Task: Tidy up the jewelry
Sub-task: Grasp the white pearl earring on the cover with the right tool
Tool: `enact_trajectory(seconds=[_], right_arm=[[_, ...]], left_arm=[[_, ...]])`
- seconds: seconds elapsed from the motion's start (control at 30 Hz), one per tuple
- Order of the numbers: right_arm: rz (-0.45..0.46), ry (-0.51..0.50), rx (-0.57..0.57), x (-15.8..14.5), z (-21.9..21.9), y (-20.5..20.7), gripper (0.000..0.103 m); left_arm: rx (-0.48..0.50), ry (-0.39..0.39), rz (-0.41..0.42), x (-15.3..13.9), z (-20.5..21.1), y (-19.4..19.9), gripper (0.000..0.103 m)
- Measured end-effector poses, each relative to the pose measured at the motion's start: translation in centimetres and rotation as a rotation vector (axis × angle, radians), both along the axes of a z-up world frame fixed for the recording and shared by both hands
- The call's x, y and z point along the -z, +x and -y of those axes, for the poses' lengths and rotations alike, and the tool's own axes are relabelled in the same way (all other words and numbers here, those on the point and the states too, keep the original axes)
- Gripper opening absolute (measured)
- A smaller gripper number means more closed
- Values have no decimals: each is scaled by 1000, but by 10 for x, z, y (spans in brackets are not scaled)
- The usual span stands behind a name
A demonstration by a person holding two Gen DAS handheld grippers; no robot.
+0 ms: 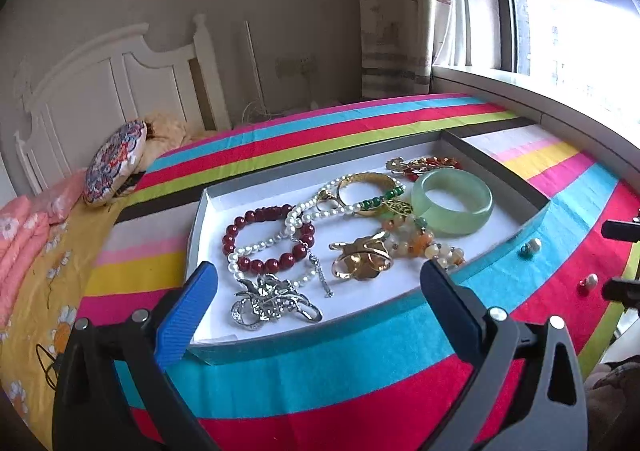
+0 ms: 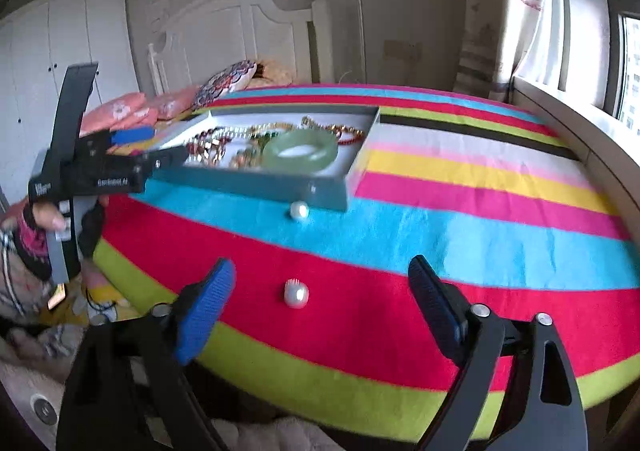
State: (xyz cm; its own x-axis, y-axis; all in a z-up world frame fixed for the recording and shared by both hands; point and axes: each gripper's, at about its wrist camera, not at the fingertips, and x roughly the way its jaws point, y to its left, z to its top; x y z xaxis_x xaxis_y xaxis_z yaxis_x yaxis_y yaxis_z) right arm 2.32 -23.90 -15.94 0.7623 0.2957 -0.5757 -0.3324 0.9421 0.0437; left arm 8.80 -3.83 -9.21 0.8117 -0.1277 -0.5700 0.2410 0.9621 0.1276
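A shallow grey-blue box (image 1: 472, 147) with a white floor holds jewelry: a green jade bangle (image 1: 452, 201), a dark red bead bracelet (image 1: 268, 237), a pearl necklace (image 1: 304, 215), a silver brooch (image 1: 272, 303) and gold pieces (image 1: 362, 257). Two loose pearl earrings lie on the striped cloth outside it: one (image 2: 299, 210) by the box's near wall, one (image 2: 296, 293) on the red stripe. My left gripper (image 1: 320, 291) is open and empty over the box's near edge. My right gripper (image 2: 320, 291) is open and empty, with the nearer pearl between its fingers' line.
The striped cloth (image 2: 460, 235) covers a bed. A round patterned cushion (image 1: 114, 163) and pink bedding (image 1: 24, 235) lie at the far left by a white headboard (image 1: 120, 79). A window ledge (image 1: 540, 95) runs along the right. The box also shows in the right wrist view (image 2: 256, 181).
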Motion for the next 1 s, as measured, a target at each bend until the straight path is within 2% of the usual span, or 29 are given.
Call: enact_trajectory(seconds=[0.17,0.33,0.63,0.8,0.97,1.0], right_arm=[[-8,2,-33,7,-3,-1,50],[5,-39,-90,11,-16,-5,45],[23,-65,-91,15,-14,-6,43],[48,-81,-128,16,-20,-9,30],[61,-82,-164,17,-22,-14,16],[63,-81,-166,17,-23,-14,16]], left_arm=[[7,-1,3,0,1,-1,100],[6,-26,-5,-1,-3,0,100],[7,-26,-2,-1,-5,0,100],[4,-21,-6,-1,-4,1,100],[0,30,-5,1,4,-1,100],[1,42,-1,0,6,-2,101]])
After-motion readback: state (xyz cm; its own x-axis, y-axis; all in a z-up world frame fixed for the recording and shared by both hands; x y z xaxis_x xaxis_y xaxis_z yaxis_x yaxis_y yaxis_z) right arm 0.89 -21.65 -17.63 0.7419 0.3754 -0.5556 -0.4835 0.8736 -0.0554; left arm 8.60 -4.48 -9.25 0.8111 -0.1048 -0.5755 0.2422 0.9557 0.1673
